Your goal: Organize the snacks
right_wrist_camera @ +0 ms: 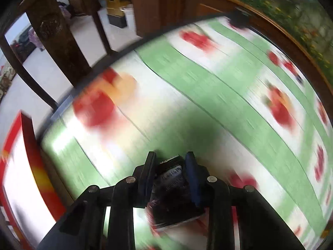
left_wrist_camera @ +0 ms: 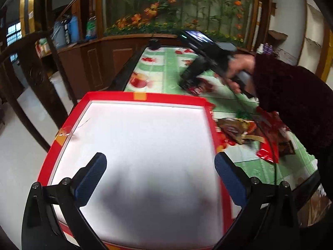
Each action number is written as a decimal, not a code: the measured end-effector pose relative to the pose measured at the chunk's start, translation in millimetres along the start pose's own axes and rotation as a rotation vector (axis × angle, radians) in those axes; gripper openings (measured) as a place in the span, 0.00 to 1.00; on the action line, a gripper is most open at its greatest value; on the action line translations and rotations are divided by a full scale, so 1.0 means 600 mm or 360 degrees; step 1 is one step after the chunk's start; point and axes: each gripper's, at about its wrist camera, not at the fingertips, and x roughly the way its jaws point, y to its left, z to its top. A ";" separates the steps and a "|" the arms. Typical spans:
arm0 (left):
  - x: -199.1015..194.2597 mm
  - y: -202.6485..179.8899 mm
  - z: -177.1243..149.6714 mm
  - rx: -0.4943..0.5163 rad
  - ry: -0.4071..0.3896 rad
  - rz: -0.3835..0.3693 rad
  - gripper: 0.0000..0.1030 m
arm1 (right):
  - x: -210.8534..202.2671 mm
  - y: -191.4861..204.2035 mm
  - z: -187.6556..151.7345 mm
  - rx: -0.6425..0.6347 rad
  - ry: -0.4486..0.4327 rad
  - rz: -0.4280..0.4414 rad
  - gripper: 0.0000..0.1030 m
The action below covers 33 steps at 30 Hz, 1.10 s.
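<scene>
Right wrist: right tool (right_wrist_camera: 170, 166) clamps dark snack packet (right_wrist_camera: 172, 187), print illegible; left tool (left_wrist_camera: 160, 179) apart.

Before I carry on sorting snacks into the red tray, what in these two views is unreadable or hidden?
- Dark snack packet in the right gripper, right wrist view: fingers cover its sides, label blurred.
- Same packet, left wrist view: motion blur, gripper above it.
- Snack pile, left wrist view: the sleeve covers part, count unclear.
- Red tray: near edge hidden behind the left gripper.
</scene>
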 end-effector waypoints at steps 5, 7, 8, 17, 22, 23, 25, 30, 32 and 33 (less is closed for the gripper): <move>-0.027 -0.044 -0.007 0.0079 -0.0060 -0.0056 1.00 | -0.070 -0.087 -0.180 0.0126 -0.0015 -0.0004 0.32; -0.032 -0.067 -0.007 0.0104 -0.0034 -0.0073 1.00 | -0.097 -0.104 -0.248 0.0145 -0.0024 -0.0012 0.36; -0.033 -0.079 -0.007 0.0116 -0.0023 -0.0080 1.00 | -0.104 -0.107 -0.267 0.0169 -0.0022 -0.0008 0.39; -0.006 -0.189 0.022 0.0220 0.0094 -0.0160 1.00 | -0.304 -0.209 -0.511 0.0738 -0.0656 0.0228 0.57; 0.026 -0.263 -0.002 0.0366 0.0181 -0.0219 1.00 | -0.298 -0.207 -0.619 0.0857 -0.0567 0.0097 0.59; 0.032 -0.277 -0.004 0.0413 0.0176 -0.0226 1.00 | -0.294 -0.196 -0.630 0.0829 -0.0559 0.0117 0.59; 0.037 -0.298 -0.004 0.0498 0.0137 -0.0228 1.00 | -0.287 -0.162 -0.646 0.0693 -0.0562 0.0133 0.59; 0.063 -0.330 0.011 0.0624 0.0185 -0.0364 1.00 | -0.259 -0.101 -0.633 0.0449 -0.0529 0.0164 0.69; 0.077 -0.326 0.015 0.0574 0.0239 -0.0381 1.00 | -0.233 -0.109 -0.630 0.0477 -0.0511 0.0214 0.68; 0.080 -0.321 0.017 0.0550 0.0251 -0.0379 1.00 | -0.221 -0.118 -0.622 0.0525 -0.0498 0.0258 0.68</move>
